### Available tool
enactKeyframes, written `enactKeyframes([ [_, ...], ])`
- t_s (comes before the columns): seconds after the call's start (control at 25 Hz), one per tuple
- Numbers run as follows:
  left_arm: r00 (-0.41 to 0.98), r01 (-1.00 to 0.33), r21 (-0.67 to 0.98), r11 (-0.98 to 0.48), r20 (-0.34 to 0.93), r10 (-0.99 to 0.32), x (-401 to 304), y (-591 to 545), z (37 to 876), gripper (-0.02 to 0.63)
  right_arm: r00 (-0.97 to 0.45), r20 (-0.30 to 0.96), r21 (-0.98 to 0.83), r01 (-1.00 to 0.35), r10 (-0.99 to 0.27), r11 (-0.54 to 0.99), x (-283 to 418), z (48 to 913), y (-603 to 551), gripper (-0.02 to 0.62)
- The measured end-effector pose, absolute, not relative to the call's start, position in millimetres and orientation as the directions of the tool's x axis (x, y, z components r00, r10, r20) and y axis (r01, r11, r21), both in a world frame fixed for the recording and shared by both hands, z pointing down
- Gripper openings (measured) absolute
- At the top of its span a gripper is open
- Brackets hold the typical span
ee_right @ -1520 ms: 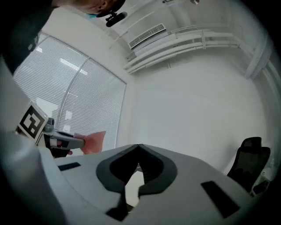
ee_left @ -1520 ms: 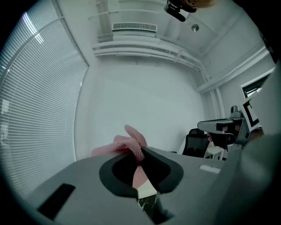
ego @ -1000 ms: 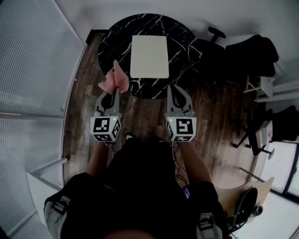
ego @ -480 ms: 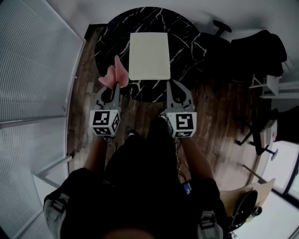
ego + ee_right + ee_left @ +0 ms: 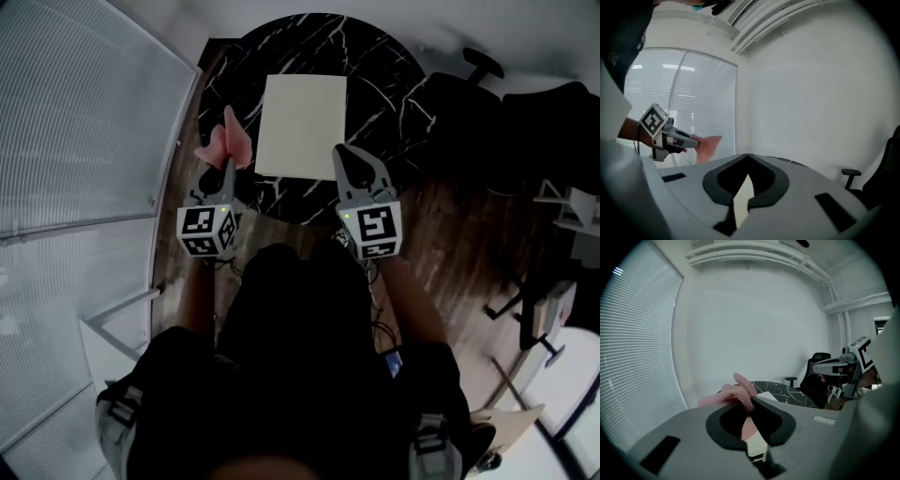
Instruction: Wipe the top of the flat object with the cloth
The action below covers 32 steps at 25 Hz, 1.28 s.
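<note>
The flat cream object [image 5: 300,124] lay near the middle of the round black marble tabletop [image 5: 375,75], its top bare. The pink cloth [image 5: 225,145] was off its near left corner, bunched and sticking up and forward out of the left gripper [image 5: 228,169]. In the left gripper view the jaws were clamped together on a fold of the cloth, with the rest spilling out past their tips. The right gripper [image 5: 340,150] pointed at the object's near right corner. In the head view its tips overlapped that corner, but whether they touched it could not be told. In the right gripper view its jaws met at the tips with nothing between them. A black office chair [image 5: 469,89] stood just beyond the tabletop on the right, white blinds [image 5: 84,122] ran along the left, and a wooden floor [image 5: 450,225] lay underneath.
</note>
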<state>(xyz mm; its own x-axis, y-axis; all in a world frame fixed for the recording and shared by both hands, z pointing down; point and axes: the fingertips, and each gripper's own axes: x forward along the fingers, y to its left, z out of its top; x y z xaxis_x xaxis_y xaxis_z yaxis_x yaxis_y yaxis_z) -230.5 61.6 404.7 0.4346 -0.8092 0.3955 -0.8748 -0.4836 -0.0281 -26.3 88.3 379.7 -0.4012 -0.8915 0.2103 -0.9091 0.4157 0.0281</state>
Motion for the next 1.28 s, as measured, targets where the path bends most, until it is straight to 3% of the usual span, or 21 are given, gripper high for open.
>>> enactKeyframes([
  [0.16, 0.419, -0.874, -0.021, -0.485, 0.471, -0.776, -224.0, 45.7, 423.4, 0.015, -0.442, 0.256, -0.017, -0.891, -0.860, 0.453, -14.6, 405.2, 66.3, -0.005],
  [0.52, 0.247, -0.852, -0.202, -0.483, 0.658, -0.712, -247.3, 11.6, 497.5, 0.017, -0.487, 0.375, -0.051, -0.860, -0.789, 0.507, -28.0, 459.3, 24.2, -0.005],
  [1.0, 0.307, -0.835, -0.046, -0.548, 0.788, -0.533, -253.2, -7.1, 589.0, 0.018, -0.418, 0.540, -0.076, -0.889, -0.731, 0.452, -25.0, 523.1, -25.0, -0.005],
  [1.28, 0.272, -0.880, 0.004, -0.475, 0.824, -0.497, -247.0, 2.6, 608.7, 0.020, -0.477, 0.596, -0.115, -0.846, -0.646, 0.520, -26.7, 554.9, -22.6, -0.005],
])
